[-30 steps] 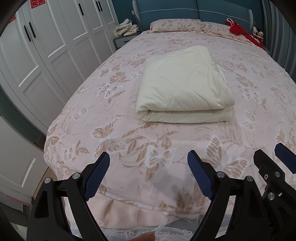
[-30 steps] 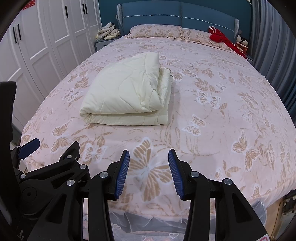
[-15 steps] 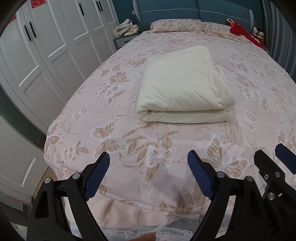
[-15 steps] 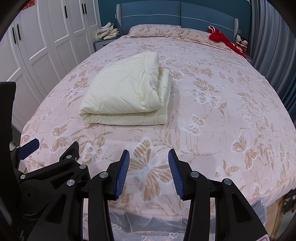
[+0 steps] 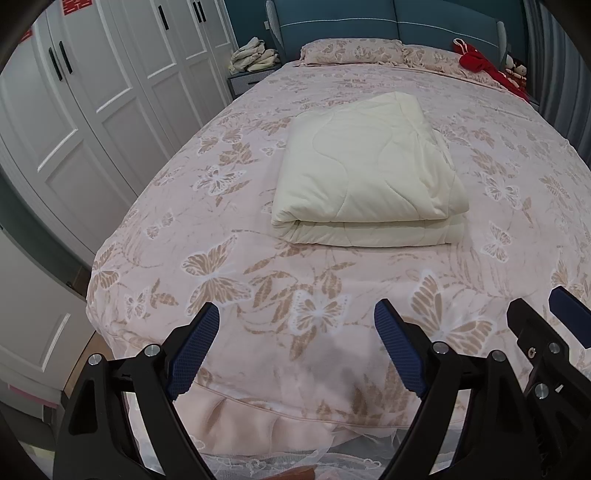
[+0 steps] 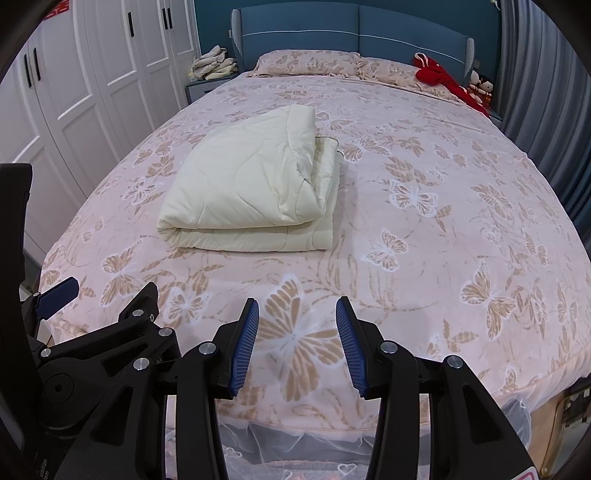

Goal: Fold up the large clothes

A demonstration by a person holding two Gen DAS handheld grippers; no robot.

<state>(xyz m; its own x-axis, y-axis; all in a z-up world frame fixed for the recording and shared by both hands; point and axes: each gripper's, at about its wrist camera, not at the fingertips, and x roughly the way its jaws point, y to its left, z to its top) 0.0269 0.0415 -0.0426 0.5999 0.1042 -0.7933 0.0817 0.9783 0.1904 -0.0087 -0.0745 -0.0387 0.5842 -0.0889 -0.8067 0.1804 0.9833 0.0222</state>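
Nearest to us, both tongs hang over the foot edge of the bed (image 5: 155, 236), pointing down and forward. The left tongs (image 5: 295, 350) stand wide apart with nothing between the pads, only the butterfly bedspread (image 6: 461, 229) showing through the gap. The right tongs (image 6: 297, 347) stand part-way apart, narrower than the left, and they too hold nothing.

Further up the bed, well apart from both tongs, lies the cream quilt (image 5: 365, 173). It looks already folded into a thick, layered bundle, its rounded fold facing us and its loose stacked edges on the right side, seen plainly in the right view (image 6: 325, 173). Its long axis seems to run up the bed toward the pillows (image 6: 306, 62), though the fisheye makes that uncertain.

From the left tongs the quilt sits ahead and slightly right; from the right tongs it sits ahead and to the left. We judge the left hand the better lined up, though neither is close, so any further fold calls for a forward reach first.

At the far end are the blue headboard (image 5: 443, 26), a red garment (image 6: 443, 81), and white wardrobes (image 5: 92, 92) along the left.
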